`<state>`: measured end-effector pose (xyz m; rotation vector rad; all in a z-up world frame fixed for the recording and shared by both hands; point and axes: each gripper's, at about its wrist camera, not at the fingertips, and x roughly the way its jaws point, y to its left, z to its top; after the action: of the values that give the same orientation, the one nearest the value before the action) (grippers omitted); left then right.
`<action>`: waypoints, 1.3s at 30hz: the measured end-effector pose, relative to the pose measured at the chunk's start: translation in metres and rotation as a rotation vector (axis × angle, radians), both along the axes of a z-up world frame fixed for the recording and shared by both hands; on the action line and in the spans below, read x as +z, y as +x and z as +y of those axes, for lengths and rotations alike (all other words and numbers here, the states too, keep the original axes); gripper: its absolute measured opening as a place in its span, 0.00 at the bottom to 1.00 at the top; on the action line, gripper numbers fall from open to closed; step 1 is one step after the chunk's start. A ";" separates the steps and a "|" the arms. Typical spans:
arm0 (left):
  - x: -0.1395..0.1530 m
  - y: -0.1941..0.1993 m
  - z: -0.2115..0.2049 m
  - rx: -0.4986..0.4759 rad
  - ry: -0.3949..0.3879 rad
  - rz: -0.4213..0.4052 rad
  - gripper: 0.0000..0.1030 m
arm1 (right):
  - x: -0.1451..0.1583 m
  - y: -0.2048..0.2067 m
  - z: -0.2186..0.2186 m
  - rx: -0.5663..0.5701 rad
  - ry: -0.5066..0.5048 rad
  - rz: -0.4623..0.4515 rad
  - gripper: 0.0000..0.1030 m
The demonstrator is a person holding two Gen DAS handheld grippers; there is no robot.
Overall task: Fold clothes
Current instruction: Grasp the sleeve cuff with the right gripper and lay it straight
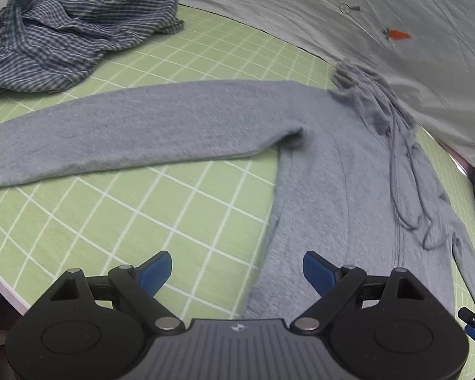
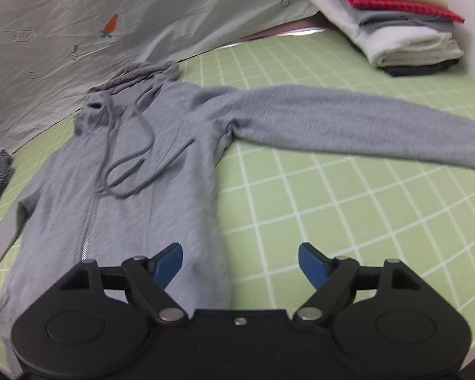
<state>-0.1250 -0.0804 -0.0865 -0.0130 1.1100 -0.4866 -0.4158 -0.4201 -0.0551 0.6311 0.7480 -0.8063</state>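
Hoodie (image 1: 332, 190) blurred; its sleeve (image 2: 364, 120) cut off at frame edge.

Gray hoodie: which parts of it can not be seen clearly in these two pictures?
- Gray hoodie hem: both views, hidden behind the open left gripper and right gripper.
- Sleeve cuffs: cut off at the left edge of the left wrist view and the right edge of the right wrist view.
- Zipper: blurred.

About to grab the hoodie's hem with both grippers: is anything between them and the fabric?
Nothing visible. The left gripper and right gripper are both open just above the grey hoodie, with only fabric and green mat in front.
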 end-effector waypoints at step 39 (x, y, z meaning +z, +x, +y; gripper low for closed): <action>0.014 -0.082 -0.095 -0.026 0.143 -0.049 0.93 | -0.045 -0.232 -0.206 -0.502 -0.197 0.231 0.07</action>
<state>-0.2068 -0.1750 -0.0730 0.1376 1.0954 -0.4273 -0.6475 -0.6257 -0.1001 0.5585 0.7146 -1.4154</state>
